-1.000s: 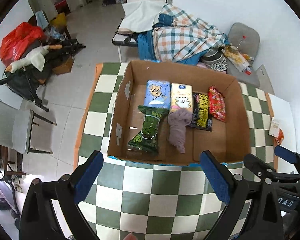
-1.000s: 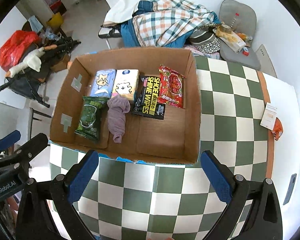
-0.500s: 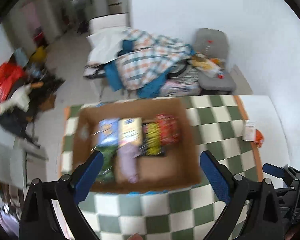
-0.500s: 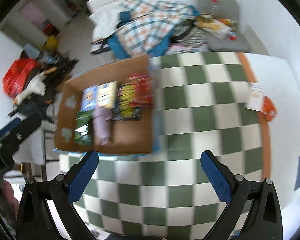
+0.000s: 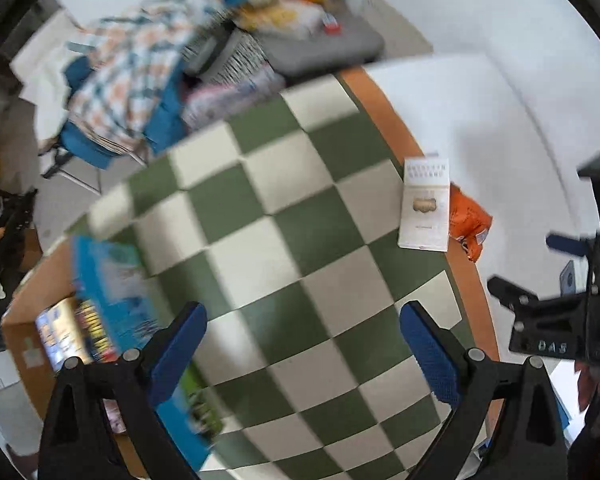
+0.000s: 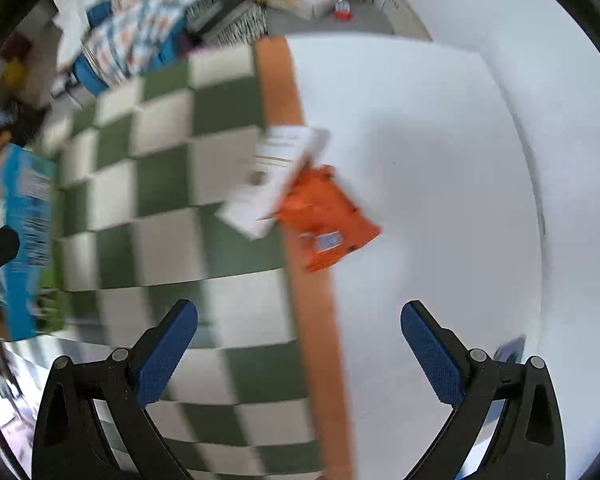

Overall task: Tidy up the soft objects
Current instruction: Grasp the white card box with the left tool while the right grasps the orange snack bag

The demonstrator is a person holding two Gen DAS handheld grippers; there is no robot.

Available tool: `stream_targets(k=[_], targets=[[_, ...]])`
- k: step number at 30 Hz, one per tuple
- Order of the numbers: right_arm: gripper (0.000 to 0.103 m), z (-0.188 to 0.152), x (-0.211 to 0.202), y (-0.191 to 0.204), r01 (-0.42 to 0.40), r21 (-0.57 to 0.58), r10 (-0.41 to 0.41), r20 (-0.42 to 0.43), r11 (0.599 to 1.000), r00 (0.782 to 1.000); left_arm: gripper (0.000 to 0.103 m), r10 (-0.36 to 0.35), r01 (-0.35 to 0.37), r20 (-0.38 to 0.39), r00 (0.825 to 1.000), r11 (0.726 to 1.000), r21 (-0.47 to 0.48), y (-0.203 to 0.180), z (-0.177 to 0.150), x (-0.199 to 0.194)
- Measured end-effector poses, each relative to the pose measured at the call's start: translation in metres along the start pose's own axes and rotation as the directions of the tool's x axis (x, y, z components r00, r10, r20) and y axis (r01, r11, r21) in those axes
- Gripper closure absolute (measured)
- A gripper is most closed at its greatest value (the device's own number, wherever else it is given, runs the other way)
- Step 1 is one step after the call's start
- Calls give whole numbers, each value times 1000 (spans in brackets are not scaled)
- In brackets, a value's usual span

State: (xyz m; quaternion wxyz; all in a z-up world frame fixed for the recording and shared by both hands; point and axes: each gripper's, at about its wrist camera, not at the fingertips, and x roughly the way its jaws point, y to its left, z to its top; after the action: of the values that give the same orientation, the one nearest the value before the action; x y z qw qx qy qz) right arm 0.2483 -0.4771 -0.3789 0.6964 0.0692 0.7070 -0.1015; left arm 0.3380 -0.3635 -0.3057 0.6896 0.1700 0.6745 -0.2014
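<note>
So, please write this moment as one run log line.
left tool: open, empty | right tool: open, empty | orange packet, white packet: on table edge

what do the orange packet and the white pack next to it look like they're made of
Orange packet: probably thin plastic film, since it looks crinkled with a printed label. White pack: flat, matte white with printed text, either paper or soft plastic wrap; the pictures don't settle which.
</note>
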Motion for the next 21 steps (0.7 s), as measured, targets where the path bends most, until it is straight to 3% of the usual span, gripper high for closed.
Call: stream_targets(k=[2,5,8,9,12,18,21], targets=[[3,16,24,-12,5,-25,-6,-37,1000,999,4,-13,14,-42,999,1000,18,-13,11,23],[14,39,57,-23,-16,-64,11,-74,998,997,4,-22,25,-86,996,999,33,-28,23,48],[26,57,78,-24,-38,-106,28,-98,994,995,4,-31,35,-123,992,999,36,-41,35,66],[38,61,85,-25,-50,-116,36,-114,992,993,4,-33,38,-127,991,999,38,-44,39,70],[49,66,97,-39,-71,-70,59,-157,995,986,4,-51,57,-135,990,998,36,-55,51,77],[50,54,98,-92,-39,77,54,-201,996,978,4,-79,90,-174,981,994,56,-89,81,102],[49,52,101,-116,-91,159,123,-203,983,971,4,-49,68,-188,981,993,99,-108,93,117]])
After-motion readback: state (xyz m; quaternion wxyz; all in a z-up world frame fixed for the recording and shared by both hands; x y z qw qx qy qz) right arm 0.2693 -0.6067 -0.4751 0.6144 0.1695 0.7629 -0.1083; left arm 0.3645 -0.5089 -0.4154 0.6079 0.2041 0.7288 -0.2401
